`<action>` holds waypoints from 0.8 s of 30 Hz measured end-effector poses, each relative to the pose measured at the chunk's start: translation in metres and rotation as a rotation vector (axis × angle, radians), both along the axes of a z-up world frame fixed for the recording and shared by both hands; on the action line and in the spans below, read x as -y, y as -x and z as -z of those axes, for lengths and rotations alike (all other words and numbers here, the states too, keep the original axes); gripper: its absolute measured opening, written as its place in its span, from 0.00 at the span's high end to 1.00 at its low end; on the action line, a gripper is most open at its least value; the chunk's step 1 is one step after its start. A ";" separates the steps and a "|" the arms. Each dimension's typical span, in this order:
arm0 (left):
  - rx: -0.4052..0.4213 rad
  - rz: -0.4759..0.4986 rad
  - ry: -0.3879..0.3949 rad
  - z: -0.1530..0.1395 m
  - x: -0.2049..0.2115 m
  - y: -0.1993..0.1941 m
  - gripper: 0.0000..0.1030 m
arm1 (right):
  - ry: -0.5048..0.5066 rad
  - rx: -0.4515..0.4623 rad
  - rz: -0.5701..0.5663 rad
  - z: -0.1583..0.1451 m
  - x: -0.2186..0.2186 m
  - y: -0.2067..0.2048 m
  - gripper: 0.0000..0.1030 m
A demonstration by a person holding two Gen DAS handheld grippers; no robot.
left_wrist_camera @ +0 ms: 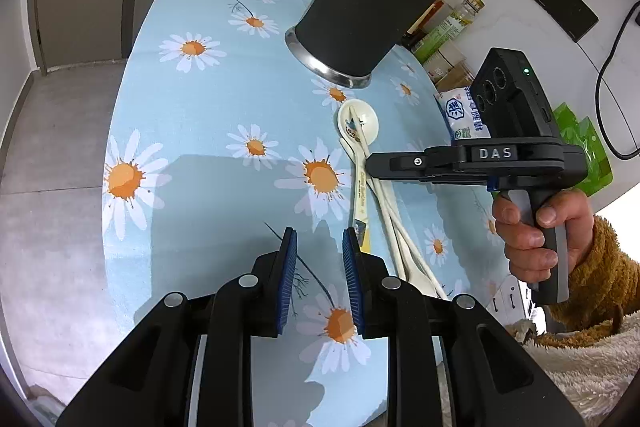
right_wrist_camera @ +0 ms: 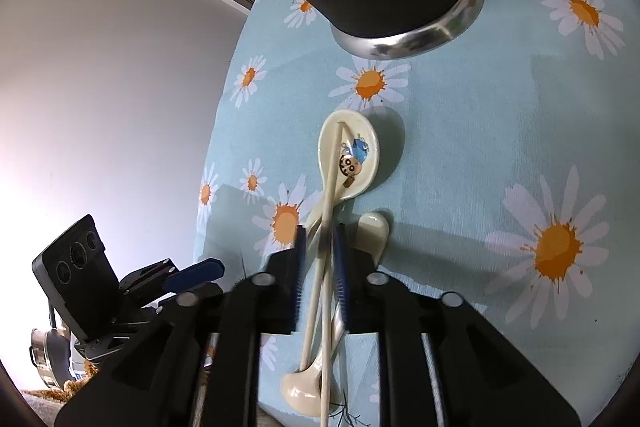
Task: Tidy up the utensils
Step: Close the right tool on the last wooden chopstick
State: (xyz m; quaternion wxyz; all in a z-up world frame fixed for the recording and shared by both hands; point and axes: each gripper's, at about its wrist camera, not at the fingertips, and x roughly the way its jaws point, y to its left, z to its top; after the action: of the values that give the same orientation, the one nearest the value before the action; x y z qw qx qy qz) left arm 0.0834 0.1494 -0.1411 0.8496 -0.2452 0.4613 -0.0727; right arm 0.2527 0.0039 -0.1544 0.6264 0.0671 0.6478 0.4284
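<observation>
Blue daisy tablecloth under empty, parted left tongs; right tongs clamp chopsticks.

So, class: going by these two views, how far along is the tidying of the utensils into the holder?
Done: nothing obvious; the dark holder shows no utensils, though its inside is hidden. In hand: the right gripper has its pads around the chopsticks and a spoon handle; whether it presses is unclear. The left gripper is open over the cloth. Left: the spoons and chopsticks, all on the table.

Bright daylight, soft shadows, fisheye-bent edges, left-side glare, slight blur.
</observation>
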 end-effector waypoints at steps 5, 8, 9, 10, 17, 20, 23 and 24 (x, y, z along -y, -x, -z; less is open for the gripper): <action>0.002 0.021 -0.006 0.000 0.000 -0.002 0.78 | -0.019 -0.024 0.010 0.001 0.008 0.000 0.93; 0.000 0.027 -0.007 0.000 -0.001 -0.004 0.78 | -0.024 -0.034 0.017 0.003 0.008 0.000 0.93; 0.002 0.029 -0.004 0.000 -0.001 -0.004 0.78 | -0.027 -0.033 0.015 0.002 0.008 0.001 0.94; 0.002 0.029 -0.004 0.000 -0.001 -0.005 0.78 | -0.029 -0.033 0.017 0.002 0.008 0.001 0.94; -0.005 0.042 -0.012 -0.001 0.001 -0.013 0.78 | -0.055 -0.030 0.017 -0.007 0.014 0.001 0.94; -0.010 0.050 -0.019 -0.002 0.002 -0.018 0.78 | -0.072 -0.031 0.023 -0.011 0.018 0.001 0.94; -0.011 0.062 -0.027 -0.005 0.004 -0.024 0.78 | -0.097 -0.027 0.039 -0.016 0.022 0.000 0.94; -0.012 0.068 -0.033 -0.006 0.006 -0.026 0.78 | -0.108 -0.020 0.041 -0.019 0.023 -0.001 0.94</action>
State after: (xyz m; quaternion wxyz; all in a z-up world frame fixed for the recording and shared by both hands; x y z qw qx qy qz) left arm 0.1099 0.1438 -0.1349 0.8479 -0.2157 0.4753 -0.0923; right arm 0.2535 -0.0196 -0.1358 0.6241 0.1183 0.6284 0.4491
